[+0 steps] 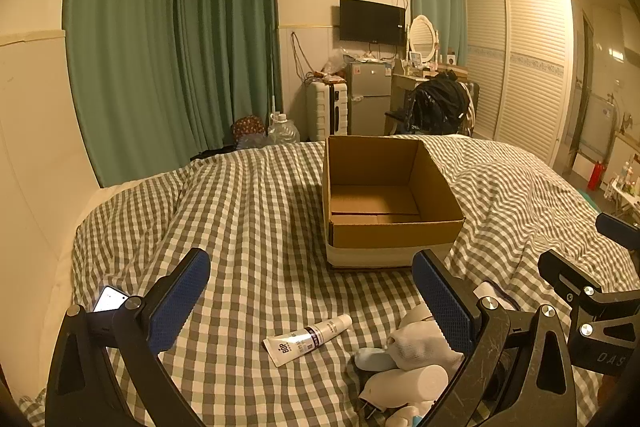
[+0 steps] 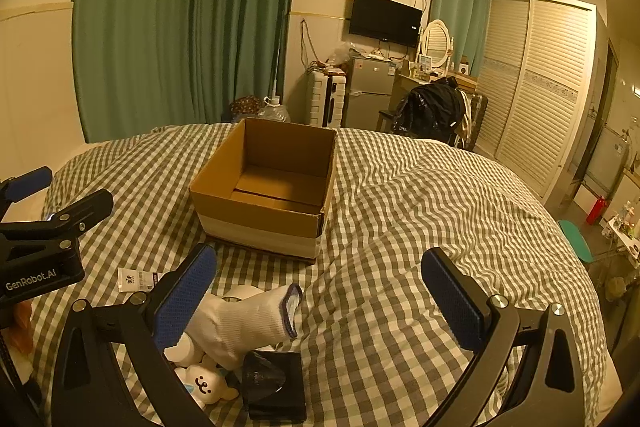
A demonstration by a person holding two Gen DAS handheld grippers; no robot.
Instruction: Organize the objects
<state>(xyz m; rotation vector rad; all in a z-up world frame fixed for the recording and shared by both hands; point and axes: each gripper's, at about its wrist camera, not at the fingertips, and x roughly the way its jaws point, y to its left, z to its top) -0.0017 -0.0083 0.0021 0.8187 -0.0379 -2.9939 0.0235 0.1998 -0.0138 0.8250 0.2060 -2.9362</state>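
An open, empty cardboard box [image 1: 384, 203] [image 2: 272, 187] stands on the checked bedspread. In front of it lies a pile of small objects: a white tube [image 1: 308, 339] [image 2: 136, 279], a white sock [image 1: 424, 343] [image 2: 244, 323], a white bottle [image 1: 404, 383], a small white bear figure [image 2: 206, 383] and a black box [image 2: 274, 387]. My left gripper [image 1: 312, 303] is open above the tube, left of the pile. My right gripper [image 2: 320, 299] is open above the bedspread, just right of the sock. Each gripper shows at the edge of the other's view.
A lit phone [image 1: 110, 299] lies on the bed behind the left finger. The bed [image 2: 440, 211] spreads right of the box. Beyond it stand green curtains [image 1: 172, 47], a small fridge [image 1: 370, 99], a chair with a black bag [image 1: 438, 103] and a wardrobe [image 1: 520, 67].
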